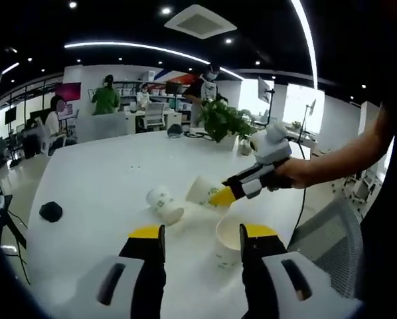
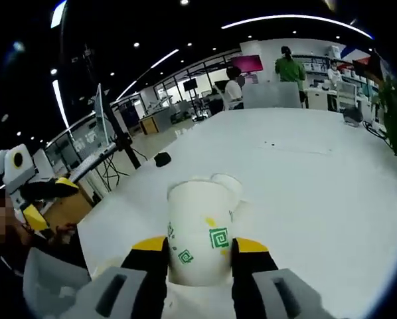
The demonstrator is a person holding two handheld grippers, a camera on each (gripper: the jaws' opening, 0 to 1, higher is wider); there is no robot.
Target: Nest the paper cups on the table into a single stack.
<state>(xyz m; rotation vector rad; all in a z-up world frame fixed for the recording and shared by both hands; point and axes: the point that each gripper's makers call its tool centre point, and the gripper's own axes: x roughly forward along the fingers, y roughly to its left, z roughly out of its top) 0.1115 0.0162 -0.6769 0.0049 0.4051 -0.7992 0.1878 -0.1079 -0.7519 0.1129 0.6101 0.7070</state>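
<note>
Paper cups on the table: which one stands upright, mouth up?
The cup by the left gripper; the other two cups lie tipped.

A white desk (image 1: 99,179) carries a small black object (image 1: 51,211) near its edge and a leafy potted plant (image 1: 224,121) at its far side, with dark cables beside the plant. Beyond it, several people (image 1: 106,96) stand or sit among office desks under ceiling lights.

No readable text anywhere (cup prints are patterns only).
</note>
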